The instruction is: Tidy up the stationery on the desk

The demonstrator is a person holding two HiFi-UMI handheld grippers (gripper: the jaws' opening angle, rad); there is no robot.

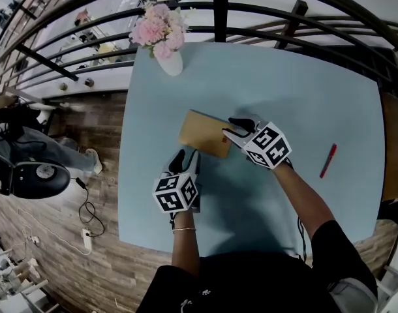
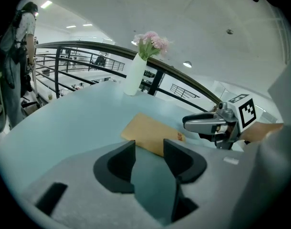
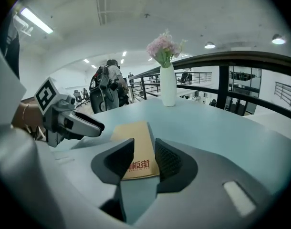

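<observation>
A flat brown envelope (image 1: 204,133) with red print lies near the middle of the pale blue desk (image 1: 297,103). My right gripper (image 1: 237,128) stands open at the envelope's right end; in the right gripper view the printed end of the envelope (image 3: 134,136) shows between the jaws of that gripper (image 3: 144,150). My left gripper (image 1: 186,157) is open just short of the envelope's near edge, with the envelope (image 2: 152,132) lying just past its empty jaws (image 2: 149,150). A red pen (image 1: 327,160) lies alone at the right of the desk.
A white vase of pink flowers (image 1: 164,39) stands at the desk's far left corner. Black railings (image 1: 271,18) run behind the desk. To the left are a wooden floor, cables and a person (image 2: 21,56) standing by the rail.
</observation>
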